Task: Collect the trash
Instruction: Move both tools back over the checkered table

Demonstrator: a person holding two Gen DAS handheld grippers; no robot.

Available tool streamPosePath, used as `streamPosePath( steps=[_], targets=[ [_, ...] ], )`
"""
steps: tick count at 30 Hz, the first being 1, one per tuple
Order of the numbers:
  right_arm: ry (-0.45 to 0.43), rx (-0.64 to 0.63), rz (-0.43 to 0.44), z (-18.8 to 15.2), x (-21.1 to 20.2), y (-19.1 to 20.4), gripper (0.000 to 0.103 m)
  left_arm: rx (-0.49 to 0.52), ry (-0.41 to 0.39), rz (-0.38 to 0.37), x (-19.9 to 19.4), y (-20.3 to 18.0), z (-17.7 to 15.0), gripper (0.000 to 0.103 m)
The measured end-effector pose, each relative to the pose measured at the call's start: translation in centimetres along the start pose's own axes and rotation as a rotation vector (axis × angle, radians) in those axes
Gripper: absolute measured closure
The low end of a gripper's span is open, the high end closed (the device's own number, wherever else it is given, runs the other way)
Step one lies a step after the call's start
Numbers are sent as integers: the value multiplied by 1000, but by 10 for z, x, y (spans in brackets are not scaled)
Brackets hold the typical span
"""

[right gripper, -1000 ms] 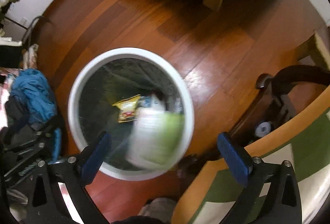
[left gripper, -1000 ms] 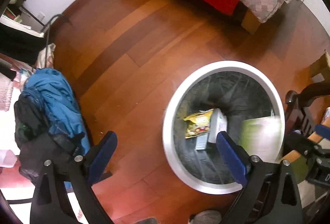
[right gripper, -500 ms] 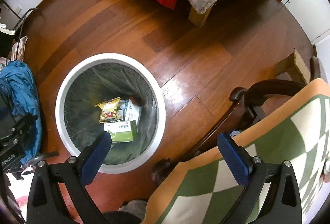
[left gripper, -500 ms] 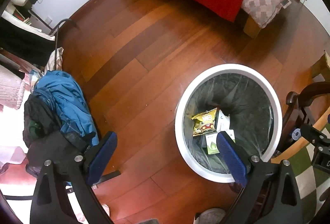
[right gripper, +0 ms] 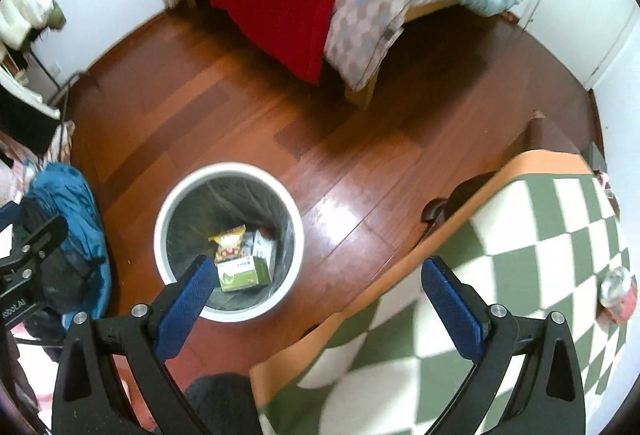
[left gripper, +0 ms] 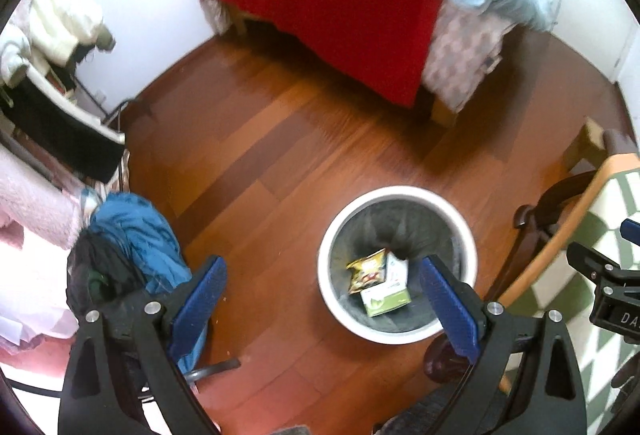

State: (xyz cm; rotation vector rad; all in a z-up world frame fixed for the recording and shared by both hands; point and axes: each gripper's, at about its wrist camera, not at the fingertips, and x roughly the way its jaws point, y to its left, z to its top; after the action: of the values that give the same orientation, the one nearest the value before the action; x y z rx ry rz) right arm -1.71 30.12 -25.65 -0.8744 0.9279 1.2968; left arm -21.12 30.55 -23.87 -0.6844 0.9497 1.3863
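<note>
Both grippers, the left gripper (left gripper: 322,299) and the right gripper (right gripper: 316,297), have their jaws wide apart and hold nothing. Trash lies in the white bin (right gripper: 172,203) on the floor: a green box (right gripper: 244,273) and a yellow snack bag (right gripper: 229,245). On the checkered table (right gripper: 520,235), far right, waits a crumpled wrapper (right gripper: 616,293). I would approach it slowly and close on its middle.

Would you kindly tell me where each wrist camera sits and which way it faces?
Left wrist: high above the wooden floor, looking down at the round white bin; left gripper open.
Right wrist: above the green-checked table, looking down; right gripper open.
Shared: bin, green-and-white carton, red-covered bed.
</note>
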Motion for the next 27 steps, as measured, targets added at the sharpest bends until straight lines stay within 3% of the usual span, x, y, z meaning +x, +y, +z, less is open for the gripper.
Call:
streamPosePath(
  steps=[7, 15, 18, 23, 27],
  targets=[
    [-117, 161, -6, -36, -93, -80, 0, 96, -99, -82, -64, -53, -4, 5],
    [-143, 436, -86, -150, -164, -216, 0, 286, -120, -226, -107, -168, -37, 5],
    [-108, 569, -134, -209, -175, -275, 0, 374, -95, -273, -112, -227, -58, 5],
    [-33, 803, -128, -293, -167, -358, 0, 502, -70, -286, -106, -319, -91, 5],
    [21, 952, -82, -346, -148, -389, 0, 596, -54, -256, -95, -370, -113, 5]
  ],
)
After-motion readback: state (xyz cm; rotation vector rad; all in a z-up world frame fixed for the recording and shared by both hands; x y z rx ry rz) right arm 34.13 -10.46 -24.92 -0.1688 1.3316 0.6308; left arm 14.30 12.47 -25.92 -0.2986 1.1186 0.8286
